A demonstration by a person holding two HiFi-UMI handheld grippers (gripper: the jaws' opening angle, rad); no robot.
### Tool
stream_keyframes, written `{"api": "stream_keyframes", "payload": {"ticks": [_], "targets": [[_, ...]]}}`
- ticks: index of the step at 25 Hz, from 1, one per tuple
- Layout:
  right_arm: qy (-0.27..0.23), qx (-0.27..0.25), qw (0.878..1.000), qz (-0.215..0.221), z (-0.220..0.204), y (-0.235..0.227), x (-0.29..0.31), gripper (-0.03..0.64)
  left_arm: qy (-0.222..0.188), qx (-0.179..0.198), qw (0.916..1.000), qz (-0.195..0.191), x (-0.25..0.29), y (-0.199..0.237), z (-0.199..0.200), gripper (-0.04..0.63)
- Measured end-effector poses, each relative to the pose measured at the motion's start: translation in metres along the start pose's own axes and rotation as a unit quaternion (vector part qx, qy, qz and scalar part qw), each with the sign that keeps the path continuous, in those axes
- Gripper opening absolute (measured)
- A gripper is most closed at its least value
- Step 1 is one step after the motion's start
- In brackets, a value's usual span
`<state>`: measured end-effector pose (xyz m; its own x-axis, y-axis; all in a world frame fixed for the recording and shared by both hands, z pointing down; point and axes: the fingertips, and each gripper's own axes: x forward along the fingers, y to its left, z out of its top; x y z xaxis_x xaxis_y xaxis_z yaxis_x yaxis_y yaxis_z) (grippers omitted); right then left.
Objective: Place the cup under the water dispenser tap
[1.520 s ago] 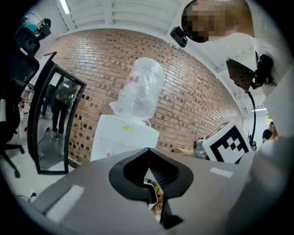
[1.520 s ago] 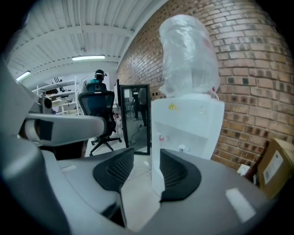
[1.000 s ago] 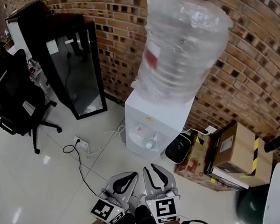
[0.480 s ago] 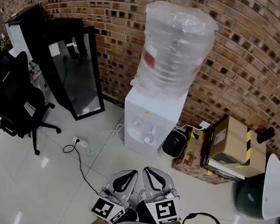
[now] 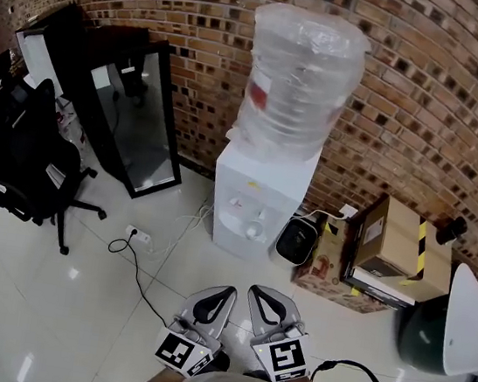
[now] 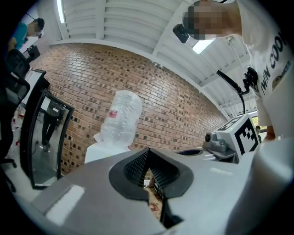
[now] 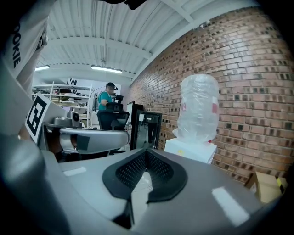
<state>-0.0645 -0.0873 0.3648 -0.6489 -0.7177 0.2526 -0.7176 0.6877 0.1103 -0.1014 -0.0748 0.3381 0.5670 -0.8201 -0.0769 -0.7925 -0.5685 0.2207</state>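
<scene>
The left tongs (image 5: 222, 298) and right tongs (image 5: 261, 297) are sitting shut and empty, the right having just closed. The apparent cup (image 5: 256, 230) is standing in the dispenser (image 5: 262, 185) recess, far ahead, neither hand clearly nearer.

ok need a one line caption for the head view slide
Left tool and right tool, both shut and empty, held side by side facing a white water dispenser against a brick wall.

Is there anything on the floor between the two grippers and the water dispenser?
Nothing visible. Bare floor lies between the left gripper, the right gripper and the water dispenser; the black cable lies left of that path.
</scene>
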Motion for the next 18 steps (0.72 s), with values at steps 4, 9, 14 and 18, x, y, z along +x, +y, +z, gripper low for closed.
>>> {"api": "stream_keyframes", "payload": {"ticks": [4,9,14,18], "targets": [[0.000,0.000,1.000,0.006,-0.001,0.002,-0.019,0.006,0.003,0.008,0.9999,0.011,-0.005,-0.013,0.001,0.000],[-0.004,0.012,1.000,0.005,-0.013,-0.005,-0.060,0.006,0.004,0.017,0.9998,0.013,-0.005,-0.051,-0.002,0.000],[-0.005,0.019,1.000,0.003,-0.030,-0.010,-0.110,0.006,0.005,0.024,0.9997,0.009,-0.008,-0.105,-0.012,0.000],[-0.014,0.021,1.000,0.011,-0.046,-0.006,-0.150,0.006,0.008,0.030,0.9994,0.013,-0.022,-0.147,-0.022,0.000]]}}
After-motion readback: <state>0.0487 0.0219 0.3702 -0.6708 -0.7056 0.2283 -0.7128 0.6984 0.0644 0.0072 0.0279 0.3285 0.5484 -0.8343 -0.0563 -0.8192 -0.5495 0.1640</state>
